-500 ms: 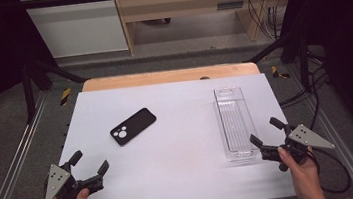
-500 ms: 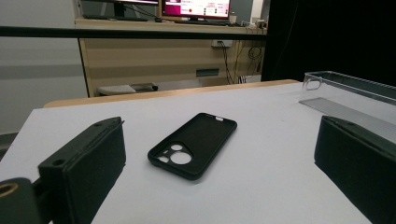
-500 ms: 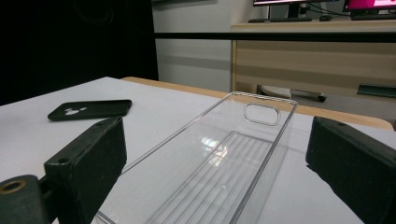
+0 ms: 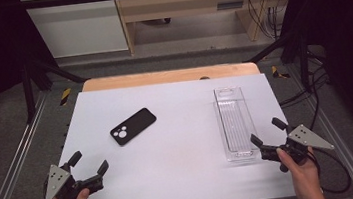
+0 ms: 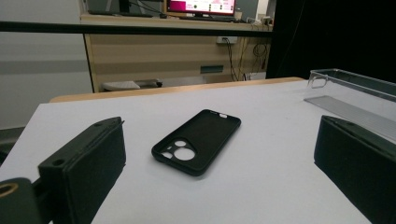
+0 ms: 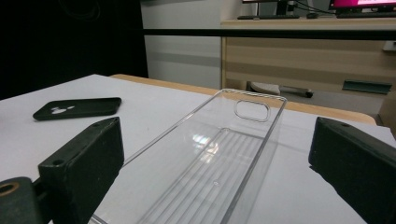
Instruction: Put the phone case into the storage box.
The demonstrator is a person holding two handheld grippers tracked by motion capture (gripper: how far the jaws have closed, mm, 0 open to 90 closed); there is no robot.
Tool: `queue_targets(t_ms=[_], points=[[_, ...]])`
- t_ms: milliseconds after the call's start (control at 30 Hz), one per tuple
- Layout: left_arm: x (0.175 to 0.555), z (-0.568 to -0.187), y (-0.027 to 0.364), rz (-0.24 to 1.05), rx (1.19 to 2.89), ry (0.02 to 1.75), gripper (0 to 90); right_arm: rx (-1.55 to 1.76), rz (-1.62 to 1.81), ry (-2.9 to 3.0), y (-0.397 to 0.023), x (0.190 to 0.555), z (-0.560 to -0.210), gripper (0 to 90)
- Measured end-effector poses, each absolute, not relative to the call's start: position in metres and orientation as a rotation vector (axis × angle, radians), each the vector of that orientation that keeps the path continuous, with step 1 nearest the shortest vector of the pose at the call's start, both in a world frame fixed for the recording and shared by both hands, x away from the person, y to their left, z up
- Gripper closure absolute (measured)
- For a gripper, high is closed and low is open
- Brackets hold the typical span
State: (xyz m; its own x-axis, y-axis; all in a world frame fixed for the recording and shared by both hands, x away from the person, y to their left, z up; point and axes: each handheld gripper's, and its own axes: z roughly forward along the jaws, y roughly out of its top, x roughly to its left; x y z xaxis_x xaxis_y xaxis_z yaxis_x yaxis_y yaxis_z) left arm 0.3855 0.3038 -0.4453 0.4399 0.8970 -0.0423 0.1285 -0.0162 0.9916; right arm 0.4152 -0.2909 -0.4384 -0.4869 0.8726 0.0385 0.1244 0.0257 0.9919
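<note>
White tabletop point(image 4: 180, 149), clear ribbed tray point(image 4: 235, 123), black phone case point(image 4: 133, 126), both tools released

Two handheld black two-jaw grippers are seen, each gripped by a bare hand with no sleeve in sight. The left gripper point(image 4: 88, 164) is topped by a grey three-cornered plate dotted with small dark holes; the same kind of plate is carried by the right gripper point(image 4: 268, 133). Thick, blocky, matt black jaws with small round screw recesses are shown in both gripper views. A black cable is trailed from each gripper.
</note>
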Motion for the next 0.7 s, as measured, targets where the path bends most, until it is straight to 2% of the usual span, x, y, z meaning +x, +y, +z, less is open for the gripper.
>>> queue_targets(t_ms=[300, 700], points=[[0.399, -0.442, 0.290, 0.758, 1.546, 0.972, 2.3, 1.022, 1.511, 1.673, -0.288, 0.413, -0.437, 3.1], [0.462, -0.423, 0.249, 0.722, 1.732, 0.962, 2.5, 1.025, 1.517, 1.673, -0.288, 0.414, -0.437, 3.0]])
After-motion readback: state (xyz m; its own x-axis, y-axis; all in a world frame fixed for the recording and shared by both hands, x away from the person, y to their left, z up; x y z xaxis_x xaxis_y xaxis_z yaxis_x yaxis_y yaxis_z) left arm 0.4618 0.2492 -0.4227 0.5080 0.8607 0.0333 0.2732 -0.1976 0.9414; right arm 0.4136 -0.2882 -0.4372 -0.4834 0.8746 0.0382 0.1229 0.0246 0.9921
